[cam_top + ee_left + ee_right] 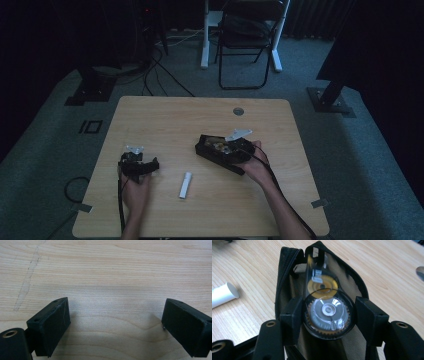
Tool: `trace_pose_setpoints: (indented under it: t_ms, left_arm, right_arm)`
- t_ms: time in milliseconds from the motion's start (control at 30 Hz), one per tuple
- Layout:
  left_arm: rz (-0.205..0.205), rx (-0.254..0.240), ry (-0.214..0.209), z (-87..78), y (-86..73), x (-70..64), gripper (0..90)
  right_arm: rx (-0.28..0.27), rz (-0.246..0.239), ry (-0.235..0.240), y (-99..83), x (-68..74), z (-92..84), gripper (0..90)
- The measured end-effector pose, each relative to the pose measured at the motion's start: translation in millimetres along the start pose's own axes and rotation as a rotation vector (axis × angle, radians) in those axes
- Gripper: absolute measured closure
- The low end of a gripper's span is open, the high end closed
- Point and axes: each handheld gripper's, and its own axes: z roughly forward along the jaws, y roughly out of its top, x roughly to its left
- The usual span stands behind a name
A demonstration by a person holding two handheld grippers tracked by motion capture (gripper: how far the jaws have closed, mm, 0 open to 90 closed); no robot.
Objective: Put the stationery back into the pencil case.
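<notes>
Evidently the right tongs (328, 315) clamp a correction tape dispenser (327, 307), nose inside the open black pouch (284, 272) for stowing; left tongs (115, 322) rest wide, empty.

The table (165, 120) is seen in pale wood with a wavy brown grain. A black pouch (287, 277) with a black zip is laid on it, and its inside is shown in a beige tone. The correction tape (325, 307) is made of clear plastic, with a yellow-orange wheel and a white one, both edged with golden teeth. The tube (185, 185) is white. Both the left gripper (115, 322) and the right gripper (325, 320) are black, with small brass-coloured rings. The carpet (370, 165) is grey-green.
</notes>
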Motion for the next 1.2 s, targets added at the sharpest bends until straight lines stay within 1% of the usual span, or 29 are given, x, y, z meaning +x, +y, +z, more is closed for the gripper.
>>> trace_pose_setpoints:
  t_ms: [100,267,333,500,600,767,933,1000,1133,1200]
  left_arm:
    - [0.000,0.000,0.000,0.0,0.0,0.0,8.3]
    - [0.000,0.000,0.000,0.0,0.0,0.0,8.3]
    - [0.001,-0.001,-0.003,0.1,0.1,-0.2,8.3]
    - [0.002,0.000,-0.004,0.1,0.1,-0.3,8.3]
    - [0.001,0.000,-0.004,0.1,0.1,-0.3,8.3]
    - [0.002,0.000,-0.004,0.1,0.1,-0.3,8.3]
    - [0.002,0.000,-0.004,0.1,0.1,-0.3,8.3]
    - [0.002,0.000,-0.004,0.1,0.1,-0.3,8.3]
    - [0.002,0.000,-0.004,0.1,0.1,-0.3,8.3]
    - [0.002,0.000,-0.004,0.1,0.1,-0.3,8.3]
  right_arm:
    - [0.006,0.018,0.009,-0.5,-1.3,2.4,41.1]
    - [0.009,0.027,0.017,-1.0,-2.2,3.3,41.1]
    - [-0.014,0.029,0.031,0.2,-2.4,0.2,38.9]
    - [-0.070,0.033,0.010,2.8,0.9,-11.9,40.3]
    - [-0.109,0.020,0.006,5.2,8.3,-21.6,41.0]
    - [-0.145,0.004,0.020,6.8,23.8,-30.8,41.5]
    - [-0.162,-0.007,0.036,7.1,39.0,-31.8,41.7]
    - [-0.164,-0.010,0.052,6.7,46.0,-30.4,41.5]
    - [-0.163,-0.031,0.070,8.0,60.6,-27.9,39.7]
    - [-0.173,-0.038,0.083,10.8,66.9,-28.5,38.8]
